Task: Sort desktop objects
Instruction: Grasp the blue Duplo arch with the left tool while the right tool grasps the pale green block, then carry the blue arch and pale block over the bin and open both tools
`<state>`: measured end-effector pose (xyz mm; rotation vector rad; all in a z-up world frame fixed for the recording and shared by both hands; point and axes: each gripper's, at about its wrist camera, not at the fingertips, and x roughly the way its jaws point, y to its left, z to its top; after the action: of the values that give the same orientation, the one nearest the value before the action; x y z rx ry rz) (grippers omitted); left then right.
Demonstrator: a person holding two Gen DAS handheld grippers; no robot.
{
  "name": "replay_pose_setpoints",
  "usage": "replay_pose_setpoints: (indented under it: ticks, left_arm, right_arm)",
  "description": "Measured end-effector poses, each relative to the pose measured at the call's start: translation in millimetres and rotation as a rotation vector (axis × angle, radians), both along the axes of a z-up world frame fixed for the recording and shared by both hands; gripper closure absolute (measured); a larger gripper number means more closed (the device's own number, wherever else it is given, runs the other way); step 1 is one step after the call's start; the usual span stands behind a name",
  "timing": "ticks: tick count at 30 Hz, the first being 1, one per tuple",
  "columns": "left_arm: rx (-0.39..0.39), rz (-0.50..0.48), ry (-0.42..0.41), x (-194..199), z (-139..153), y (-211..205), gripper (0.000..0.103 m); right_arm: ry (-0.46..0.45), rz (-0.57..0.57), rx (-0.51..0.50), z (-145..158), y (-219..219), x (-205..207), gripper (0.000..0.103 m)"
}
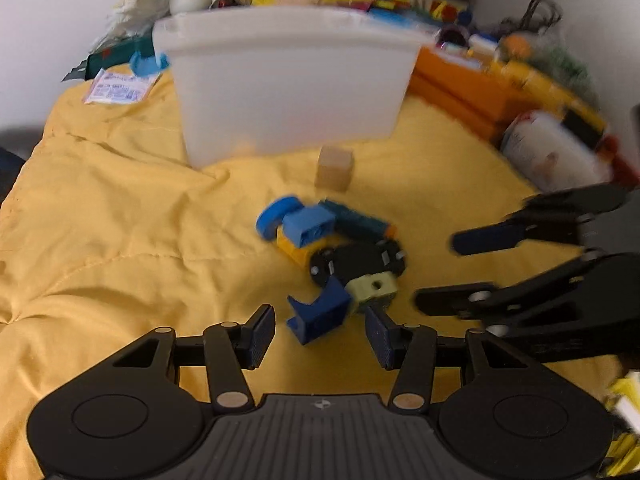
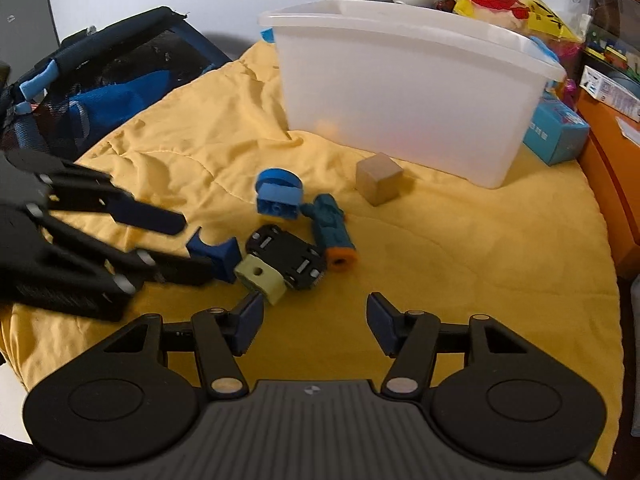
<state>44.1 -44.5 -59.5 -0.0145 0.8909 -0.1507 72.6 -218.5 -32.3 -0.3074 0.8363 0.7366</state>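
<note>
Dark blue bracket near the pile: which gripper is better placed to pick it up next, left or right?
Left, probably. The dark blue bracket lies just ahead of the open left gripper, nearly between its fingers. The right gripper is open over bare yellow cloth, with the bracket off to its side.

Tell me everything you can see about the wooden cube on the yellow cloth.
The wooden cube is a plain, pale tan block with smooth faces and no visible markings. It sits flat on the yellow cloth, one corner turned toward the right wrist camera, just in front of the white plastic bin, apart from the toy pile. Neither claw touches it.
</note>
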Motion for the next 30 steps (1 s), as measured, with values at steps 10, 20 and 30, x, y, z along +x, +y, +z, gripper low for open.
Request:
replay_pose_setpoints:
  ticks: [10,20,30]
  left_arm:
    - [0.005,0.060,-0.033,7.0,-8.1,22.2,0.073]
    - [-0.015,0.144,-0.015,-12.7,-5.5,54.6,0.073]
    - [-0.026,0.129,-0.065,-16.6,7.8,51.0,0.073]
  right_arm:
    - [0.028,0.020,0.004,-1.7,-0.4,-6.5,0.041]
    - [-0.060,0.188,-0.009,-8.3,39.1,-14.6,0.056]
    - [0.002,0.176,0.028,-7.2,42.3,-2.3,0.086]
